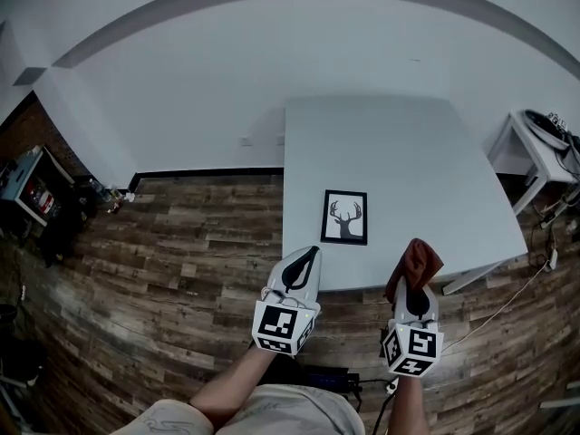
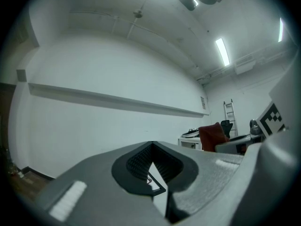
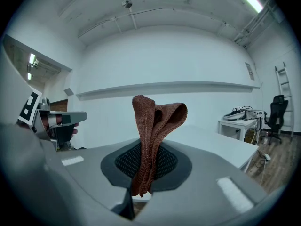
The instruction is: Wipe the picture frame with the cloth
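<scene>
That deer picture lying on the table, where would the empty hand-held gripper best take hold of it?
Probably the near short edge of the picture frame, approached from the person's side. It lies flat on the white table close to its near edge, just ahead of the left hand-held gripper, and only the thin black border gives jaws a lip.

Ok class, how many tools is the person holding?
2. The left tool is over the near edge of the table, shut and empty; the right tool, beside it, is shut on the cloth. No others seen.
</scene>
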{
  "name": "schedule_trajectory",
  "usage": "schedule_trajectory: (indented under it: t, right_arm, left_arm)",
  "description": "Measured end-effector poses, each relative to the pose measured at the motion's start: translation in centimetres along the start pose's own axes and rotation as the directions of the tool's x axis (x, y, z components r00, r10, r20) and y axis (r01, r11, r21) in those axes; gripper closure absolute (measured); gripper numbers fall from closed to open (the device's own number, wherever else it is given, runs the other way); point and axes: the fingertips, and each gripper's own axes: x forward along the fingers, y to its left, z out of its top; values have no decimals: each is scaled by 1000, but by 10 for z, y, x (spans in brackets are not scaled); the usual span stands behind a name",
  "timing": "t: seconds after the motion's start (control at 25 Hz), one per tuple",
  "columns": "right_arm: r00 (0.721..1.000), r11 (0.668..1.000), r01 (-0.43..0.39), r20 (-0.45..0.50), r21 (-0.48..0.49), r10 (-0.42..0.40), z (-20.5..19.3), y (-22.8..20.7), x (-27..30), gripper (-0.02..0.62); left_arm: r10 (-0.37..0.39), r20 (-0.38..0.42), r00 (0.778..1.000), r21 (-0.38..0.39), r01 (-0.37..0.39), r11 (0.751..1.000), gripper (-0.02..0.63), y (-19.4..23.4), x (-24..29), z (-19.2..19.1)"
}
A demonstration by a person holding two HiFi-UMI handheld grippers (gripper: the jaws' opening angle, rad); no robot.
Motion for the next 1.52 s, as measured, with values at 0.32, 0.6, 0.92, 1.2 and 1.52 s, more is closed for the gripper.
schedule_trajectory:
  t: [0.32,0.6,0.92,1.2,1.52]
  right_arm:
    - [999,1000,-16,-37,-12,15,-8,9,40,535]
    - [997,1000,-18,-71,-26,17,-8,18,84,535]
    - [994,998,-26,-104,-62,19,-5,38,136,535]
    - [992,996,-24,-123,-89,13,2,49,178,535]
    - [989,989,-47,-145,-141,27,5,64,211,535]
  left_arm:
    - [12,-15,1000,-18,-12,1000,606,26,28,-14]
    - [4,-26,1000,-44,-5,999,606,55,60,-24]
    - [-6,-32,999,-81,3,997,606,95,95,-34]
    - [-19,-29,999,-109,15,994,606,126,125,-38]
    - [-37,-30,999,-129,33,991,606,148,151,-41]
